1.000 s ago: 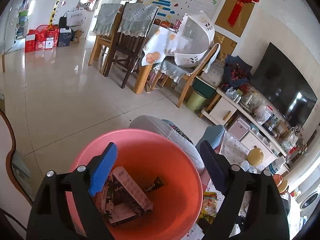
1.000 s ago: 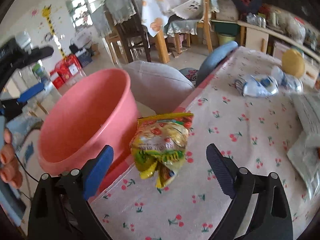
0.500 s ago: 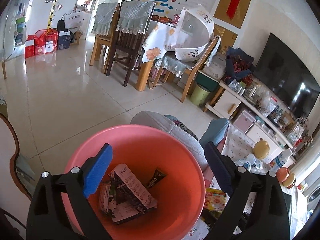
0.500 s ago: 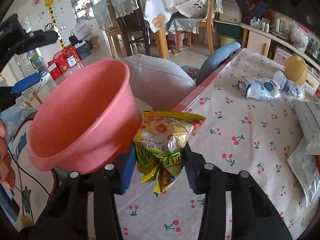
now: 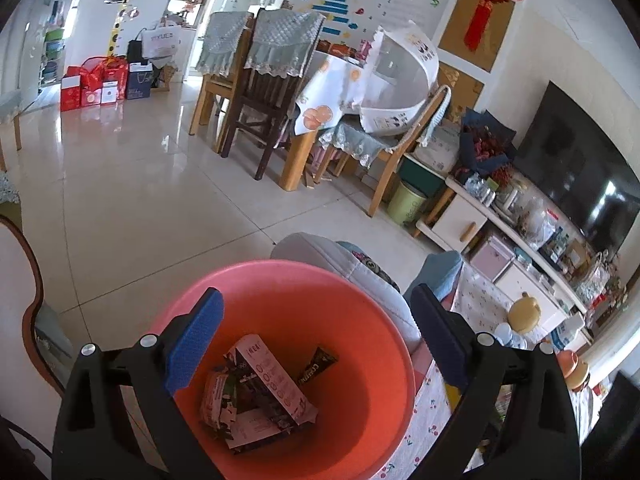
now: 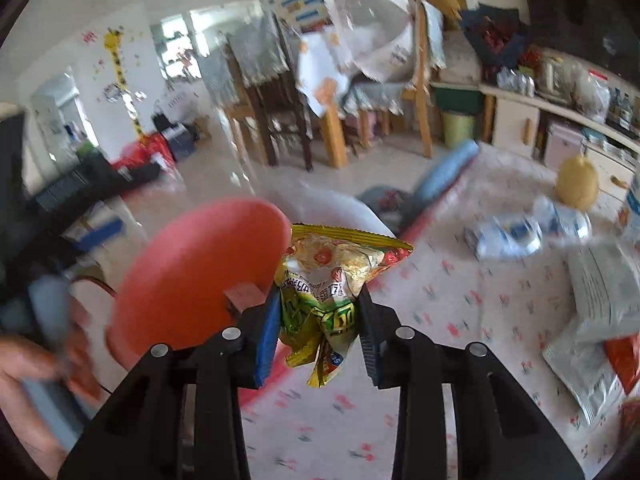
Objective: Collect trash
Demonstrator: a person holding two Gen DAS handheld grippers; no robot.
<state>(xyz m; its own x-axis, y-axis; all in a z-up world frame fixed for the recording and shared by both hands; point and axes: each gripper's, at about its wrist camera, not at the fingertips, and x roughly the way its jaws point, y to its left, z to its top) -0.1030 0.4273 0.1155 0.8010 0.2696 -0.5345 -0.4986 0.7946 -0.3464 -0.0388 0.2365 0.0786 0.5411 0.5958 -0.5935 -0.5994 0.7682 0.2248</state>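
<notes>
A salmon-pink basin [image 5: 360, 360] holds several flattened wrappers [image 5: 260, 396] and a dark sachet [image 5: 316, 368]. My left gripper [image 5: 314, 300] hovers over it, open, with nothing pinched between its blue pads. In the right wrist view, a crumpled yellow-green snack bag [image 6: 336, 256] hangs clear of the cherry-print tablecloth [image 6: 460, 300]. My right gripper [image 6: 319, 296] is closing on its lower half, both pads pressing it. The basin [image 6: 192, 272] stands just left of the bag at the table's edge. That view is blurred by motion.
A crushed blue-white bottle [image 6: 512, 236], a yellow pear-shaped item [image 6: 578, 184] and plastic-wrapped papers [image 6: 600, 292] lie on the table's right side. A person's hand [image 6: 24, 364] shows at lower left. Padded stools [image 5: 352, 264], dining chairs [image 5: 272, 120] and a TV cabinet [image 5: 500, 248] stand beyond.
The right jaws closed from wide open onto the snack bag and lifted it off the tablecloth. The left jaws spread a little wider over the basin.
</notes>
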